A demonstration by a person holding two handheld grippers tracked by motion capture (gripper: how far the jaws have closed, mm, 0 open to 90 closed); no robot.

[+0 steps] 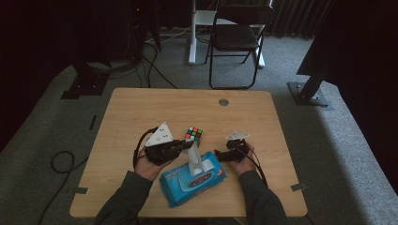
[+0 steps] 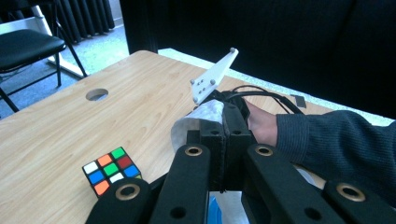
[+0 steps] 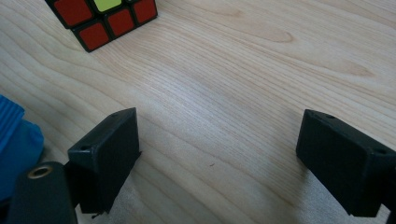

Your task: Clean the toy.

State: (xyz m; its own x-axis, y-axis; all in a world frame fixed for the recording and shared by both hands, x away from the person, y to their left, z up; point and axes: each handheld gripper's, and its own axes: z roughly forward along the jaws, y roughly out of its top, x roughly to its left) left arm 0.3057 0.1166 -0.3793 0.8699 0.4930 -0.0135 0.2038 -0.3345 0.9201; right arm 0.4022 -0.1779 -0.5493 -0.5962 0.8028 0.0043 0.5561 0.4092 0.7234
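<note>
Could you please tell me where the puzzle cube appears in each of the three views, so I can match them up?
High view: the cube sits mid-table, just beyond the blue wipes pack, between the two grippers.
Left gripper view: lower left, beside the black fingers.
Right gripper view: top left corner, cut off by the edge, red and yellow tiles showing.
Shared landmark: the blue wipes pack, near the cube in all three views.

Wipe pack mostly cut off
</note>
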